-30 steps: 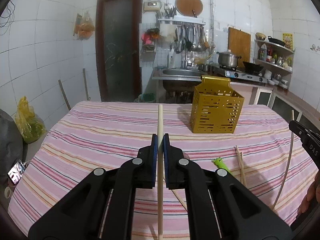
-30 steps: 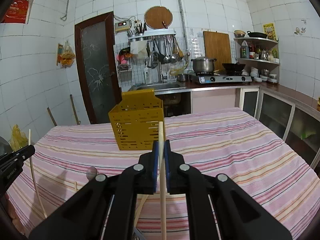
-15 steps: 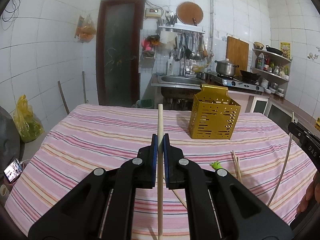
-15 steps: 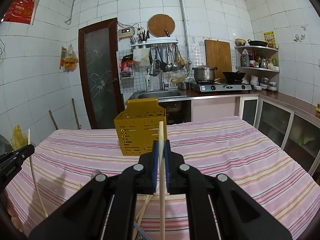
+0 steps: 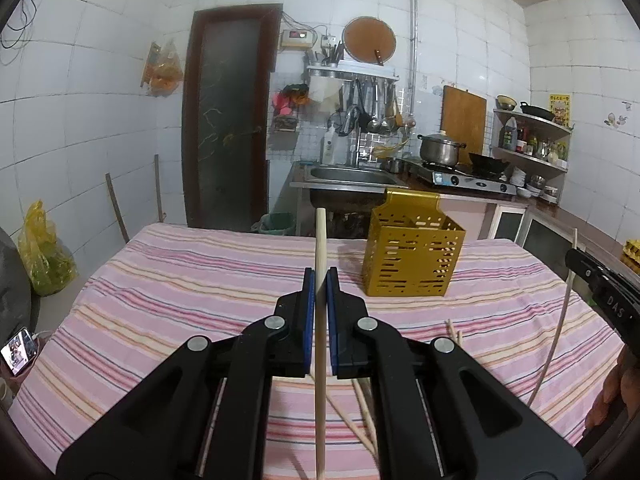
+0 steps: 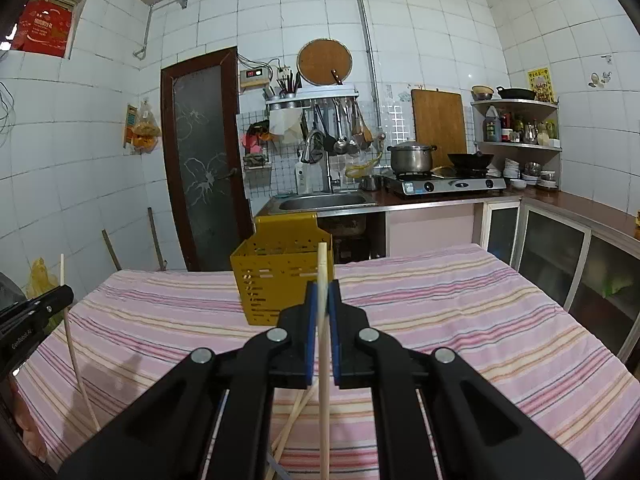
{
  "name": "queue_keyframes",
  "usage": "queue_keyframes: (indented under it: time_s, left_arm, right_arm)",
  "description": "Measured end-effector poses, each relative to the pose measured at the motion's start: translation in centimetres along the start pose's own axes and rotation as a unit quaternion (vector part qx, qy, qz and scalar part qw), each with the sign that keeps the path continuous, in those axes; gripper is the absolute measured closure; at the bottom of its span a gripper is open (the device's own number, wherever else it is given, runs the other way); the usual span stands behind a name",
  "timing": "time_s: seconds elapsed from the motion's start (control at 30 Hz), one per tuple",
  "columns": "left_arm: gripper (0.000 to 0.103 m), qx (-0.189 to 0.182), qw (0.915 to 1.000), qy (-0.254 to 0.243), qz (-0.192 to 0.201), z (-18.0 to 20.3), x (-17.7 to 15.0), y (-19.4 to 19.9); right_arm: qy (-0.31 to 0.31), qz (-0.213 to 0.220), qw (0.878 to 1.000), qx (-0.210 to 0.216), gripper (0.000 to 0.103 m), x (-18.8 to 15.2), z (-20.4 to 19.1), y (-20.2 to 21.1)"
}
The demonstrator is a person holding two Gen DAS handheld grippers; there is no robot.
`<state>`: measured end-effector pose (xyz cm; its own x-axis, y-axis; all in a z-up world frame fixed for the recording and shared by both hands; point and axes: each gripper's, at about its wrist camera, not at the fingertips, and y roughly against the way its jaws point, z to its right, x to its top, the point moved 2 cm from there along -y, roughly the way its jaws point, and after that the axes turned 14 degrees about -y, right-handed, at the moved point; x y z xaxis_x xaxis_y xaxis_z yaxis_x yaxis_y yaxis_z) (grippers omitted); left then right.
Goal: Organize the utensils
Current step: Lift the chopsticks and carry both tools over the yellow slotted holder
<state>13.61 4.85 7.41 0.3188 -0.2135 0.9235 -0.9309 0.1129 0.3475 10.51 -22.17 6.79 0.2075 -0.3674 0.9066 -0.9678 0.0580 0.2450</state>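
My left gripper [image 5: 320, 280] is shut on a pale wooden chopstick [image 5: 320, 236] that stands upright between its blue pads, above the striped table. My right gripper [image 6: 323, 292] is shut on another upright chopstick [image 6: 322, 264]. A yellow perforated utensil holder [image 5: 412, 258] stands on the table ahead and right of the left gripper; in the right wrist view the holder [image 6: 276, 280] is just ahead and left. Loose chopsticks [image 5: 454, 330] lie on the cloth. The right gripper with its chopstick shows at the left view's right edge [image 5: 600, 292].
The table carries a pink striped cloth [image 5: 180, 280]. More loose chopsticks [image 6: 294, 420] lie under the right gripper. Behind the table are a sink [image 6: 320, 200], a stove with a pot [image 6: 412, 158], and cabinets [image 6: 560, 256] to the right. A door [image 5: 228, 120] stands at the back left.
Both grippers have risen and tilted up with their chopsticks still held. The yellow holder sits lower in both views, and the green item near the loose chopsticks has dropped out of sight.
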Motion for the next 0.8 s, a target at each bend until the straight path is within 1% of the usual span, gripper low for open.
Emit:
queue_keyframes:
  time_s: [0.2,0.4,0.47,0.67,0.8]
  left_arm:
    - [0.098,-0.005,1.0000,0.001,0.008,0.1,1.3,-0.3]
    - [0.098,-0.008,0.9998,0.003,0.016,0.0,2.5,-0.8]
    - [0.098,-0.016,0.9997,0.006,0.017,-0.1,3.1,-1.1]
    - [0.098,-0.033,0.9990,0.011,0.026,0.3,5.4,-2.3]
    - [0.098,-0.041,0.9982,0.006,0.043,0.9,7.4,-2.9]
  right_arm:
    - [0.002,0.008,1.000,0.008,0.097,1.3,-0.3,-0.3]
    - [0.001,0.006,1.000,0.008,0.097,2.3,0.0,-1.1]
    - [-0.001,0.006,1.000,0.008,0.097,2.7,0.0,-1.4]
    - [0.005,0.016,1.000,0.006,0.097,4.8,-0.4,-2.2]
    - [-0.005,0.025,1.000,0.009,0.097,6.6,-0.3,-3.3]
